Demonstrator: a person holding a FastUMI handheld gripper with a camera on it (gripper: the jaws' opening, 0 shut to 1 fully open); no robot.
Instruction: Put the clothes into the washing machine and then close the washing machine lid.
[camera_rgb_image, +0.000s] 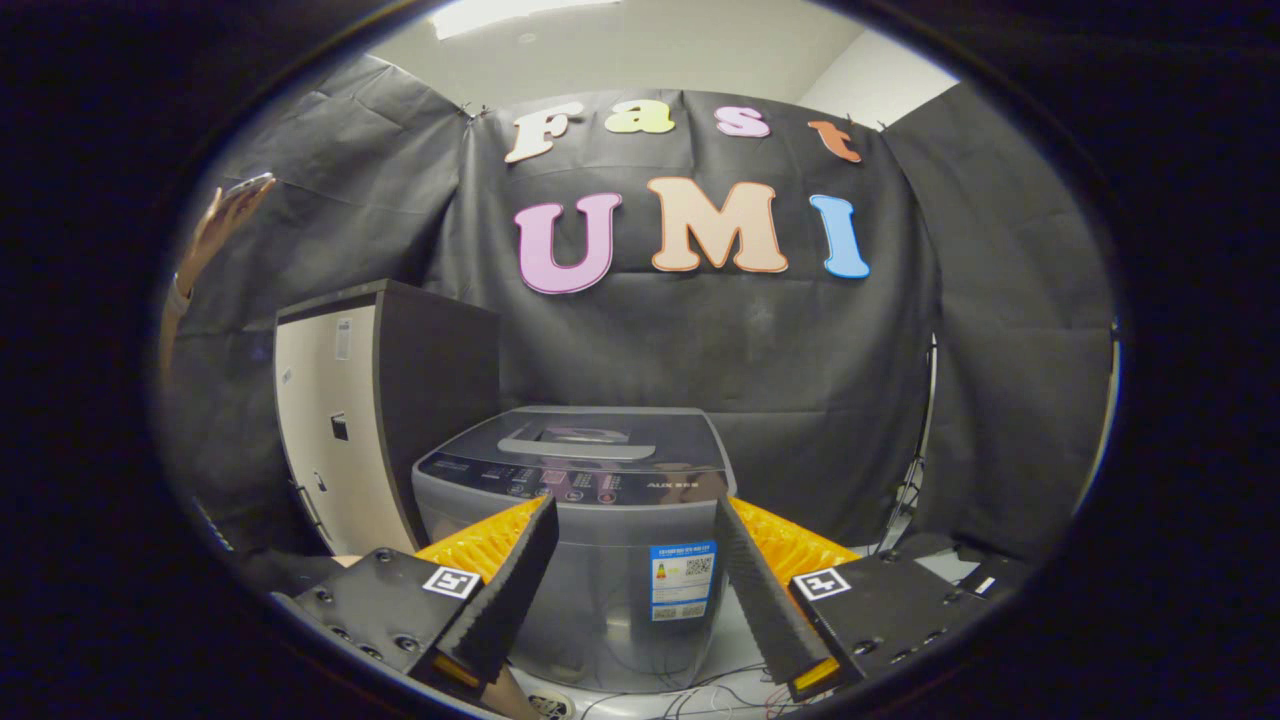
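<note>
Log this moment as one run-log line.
gripper: jaws open, empty | washing machine: ahead, lid closed | cabinet: left of machine | hand: raised

One top-loading washing machine (590, 520), its lid down. One label sticker (683, 580) on its front. One tall cabinet (385, 410) just beside the machine. One person's raised hand (225, 215) near the cabinet's far side. One gripper (630, 590) with two fingers (500, 590), jaws spread wide, nothing between them. Two square marker tags (450, 581) on the gripper body, one per side.
</note>
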